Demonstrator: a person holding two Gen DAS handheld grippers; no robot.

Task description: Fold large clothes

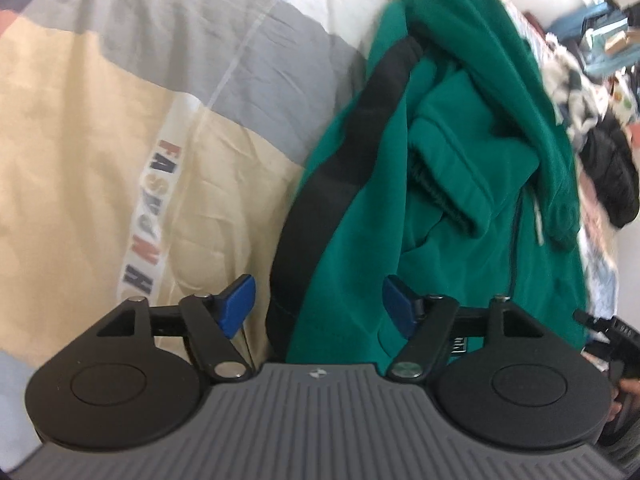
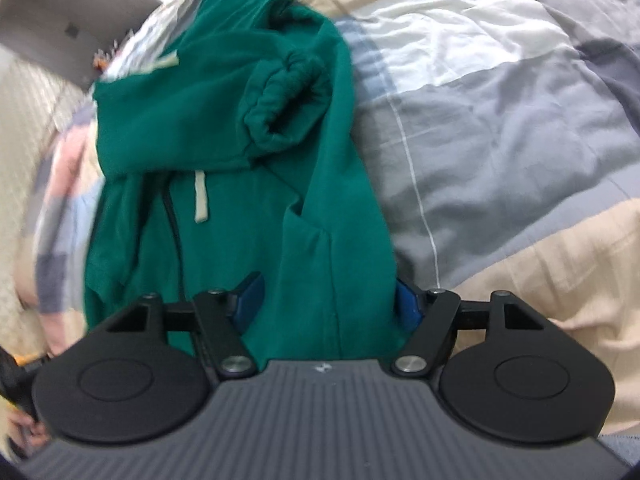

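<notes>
A green zip hoodie [image 1: 460,152] lies folded lengthwise on a patchwork quilt [image 1: 120,120], a black band [image 1: 332,160] running along its left edge. My left gripper [image 1: 320,304] is open over that edge. Its blue pads stand wide apart, one over the quilt and one over the green cloth, gripping nothing. In the right wrist view the hoodie [image 2: 224,120] shows a ribbed cuff [image 2: 288,92] and a cream drawstring [image 2: 201,200]. My right gripper [image 2: 328,302] is open astride the hoodie's right edge, and green cloth lies between its pads without being pinched.
The quilt [image 2: 500,100] spreads in beige, grey and white panels around the hoodie. A black jacket [image 1: 612,176] and a heap of clutter lie at the far right in the left wrist view. A hand on a black handle [image 1: 624,360] shows at that edge.
</notes>
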